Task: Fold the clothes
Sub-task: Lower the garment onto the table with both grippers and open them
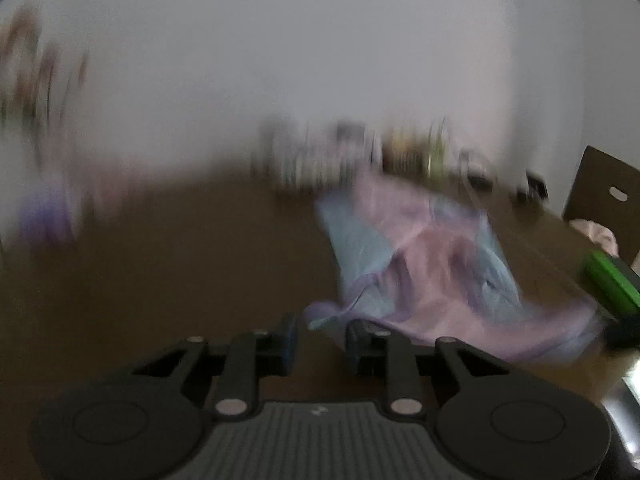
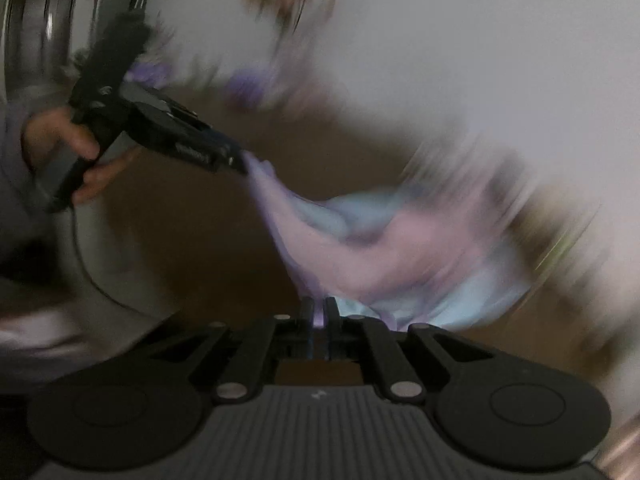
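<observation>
A lilac and light-blue garment (image 1: 432,264) lies bunched on the brown table (image 1: 160,280), blurred by motion. My left gripper (image 1: 320,340) stands open, its blue-padded fingers apart, and a corner of the garment sits right at their tips. In the right wrist view the left gripper (image 2: 240,164) is held by a hand (image 2: 72,140), its tip touching the stretched end of the garment (image 2: 380,240). My right gripper (image 2: 319,312) is shut on another lilac edge of the garment. It shows as a green and black shape (image 1: 608,284) at the garment's right end.
Blurred small objects (image 1: 360,156) line the table's far edge by a white wall. A dark chair back (image 1: 600,196) stands at the right with a pale cloth (image 1: 596,234) on it. A purple item (image 1: 44,212) sits far left. A shiny metal object (image 2: 36,20) is at the upper left.
</observation>
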Action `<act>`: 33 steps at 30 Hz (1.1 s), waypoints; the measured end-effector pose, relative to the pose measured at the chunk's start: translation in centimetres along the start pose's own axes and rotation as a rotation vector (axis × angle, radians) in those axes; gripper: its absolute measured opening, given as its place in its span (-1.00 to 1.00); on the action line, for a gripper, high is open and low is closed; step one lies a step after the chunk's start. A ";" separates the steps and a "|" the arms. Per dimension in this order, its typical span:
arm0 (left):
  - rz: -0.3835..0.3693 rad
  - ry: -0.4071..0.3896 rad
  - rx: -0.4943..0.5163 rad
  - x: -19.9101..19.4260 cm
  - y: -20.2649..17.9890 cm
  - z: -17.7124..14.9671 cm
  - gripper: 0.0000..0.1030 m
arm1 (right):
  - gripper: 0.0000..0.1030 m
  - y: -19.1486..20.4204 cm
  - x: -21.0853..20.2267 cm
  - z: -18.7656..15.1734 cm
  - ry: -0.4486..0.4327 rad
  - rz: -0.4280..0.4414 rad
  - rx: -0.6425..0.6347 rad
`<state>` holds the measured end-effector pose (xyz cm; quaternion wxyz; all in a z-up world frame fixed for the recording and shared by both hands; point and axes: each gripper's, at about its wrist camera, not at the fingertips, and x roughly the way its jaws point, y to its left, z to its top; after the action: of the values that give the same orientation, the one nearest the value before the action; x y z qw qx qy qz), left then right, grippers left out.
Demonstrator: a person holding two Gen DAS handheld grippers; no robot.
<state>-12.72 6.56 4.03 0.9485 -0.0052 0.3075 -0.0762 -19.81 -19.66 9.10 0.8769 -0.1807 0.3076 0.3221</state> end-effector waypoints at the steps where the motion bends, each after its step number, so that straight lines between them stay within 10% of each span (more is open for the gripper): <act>1: -0.007 -0.009 -0.026 -0.7 -0.3 -0.6 -0.54 | -0.80 -0.6 0.5 -0.6 0.016 0.047 0.049; 3: -0.021 -0.028 -0.077 -2.2 -0.9 -1.9 -0.39 | -0.44 -4.1 0.8 0.3 -0.031 0.025 0.113; 7: -0.151 -0.100 -0.080 -4.2 -5.9 0.9 0.14 | -0.39 -10.8 3.1 1.7 -0.090 -0.062 0.233; 10: -0.181 -0.013 0.021 -1.5 -10.6 1.9 0.09 | -0.48 -14.6 8.5 2.1 -0.061 -0.219 0.294; 13: -0.129 0.114 0.075 2.4 -12.5 1.9 -0.40 | -0.60 -16.7 12.8 2.8 -0.030 -0.290 0.358; 20: -0.141 0.110 0.041 0.7 -5.5 0.1 -0.54 | -0.72 -17.4 18.7 3.2 0.050 -0.356 0.372; 26: -0.003 0.109 0.077 2.8 2.8 1.6 -0.68 | -0.77 -12.3 17.1 3.0 0.131 -0.415 0.290; 33: 0.200 0.080 0.068 4.6 9.6 5.8 -0.64 | -0.69 -5.4 11.8 5.0 0.082 -0.100 0.228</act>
<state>-4.25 15.16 5.51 0.9380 0.0608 0.3413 0.0080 -6.95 -15.68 5.74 0.8933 -0.1081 0.3685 0.2333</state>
